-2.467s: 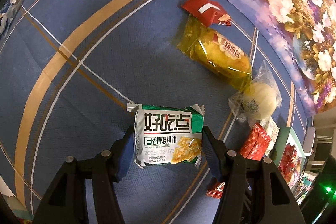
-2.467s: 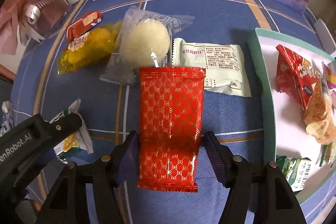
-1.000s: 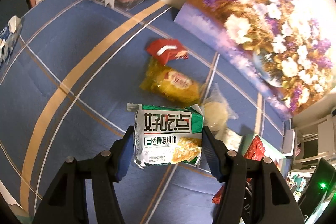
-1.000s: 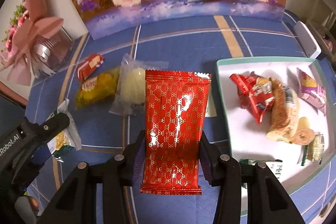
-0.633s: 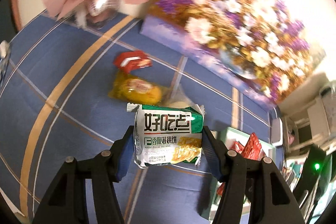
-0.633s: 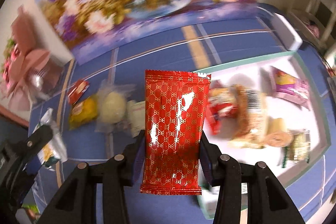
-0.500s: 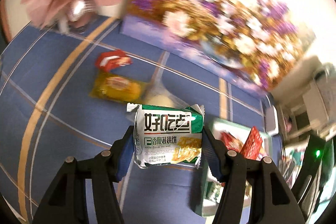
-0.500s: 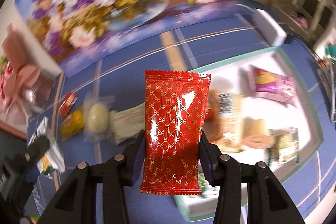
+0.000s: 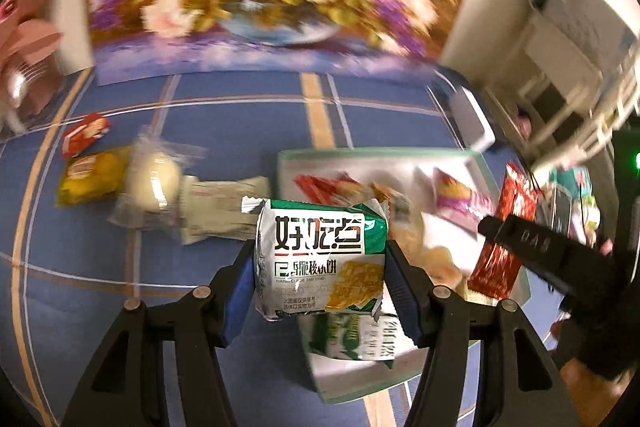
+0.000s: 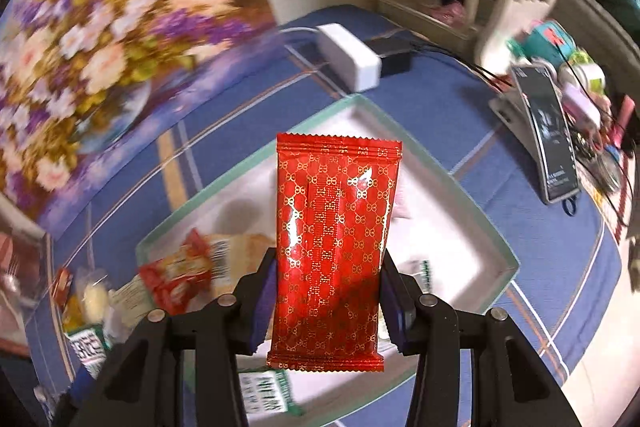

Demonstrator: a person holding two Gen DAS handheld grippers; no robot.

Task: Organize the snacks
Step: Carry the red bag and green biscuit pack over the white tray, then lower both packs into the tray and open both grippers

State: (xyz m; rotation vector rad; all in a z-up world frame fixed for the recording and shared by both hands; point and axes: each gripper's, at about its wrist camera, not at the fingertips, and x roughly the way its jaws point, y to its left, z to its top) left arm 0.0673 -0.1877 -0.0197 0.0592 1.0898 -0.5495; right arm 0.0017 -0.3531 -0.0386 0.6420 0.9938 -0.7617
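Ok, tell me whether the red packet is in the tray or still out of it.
Out. The red packet is clamped in the right gripper, held above the tray, not lying on its white floor.

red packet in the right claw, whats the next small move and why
Probably lower the red packet toward the bare white floor of the tray and then release: the right claw is clamped on it, over the tray.

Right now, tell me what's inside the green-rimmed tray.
The tray holds a red snack pack, a green-and-white packet and a purple packet. The held red packet covers its middle.
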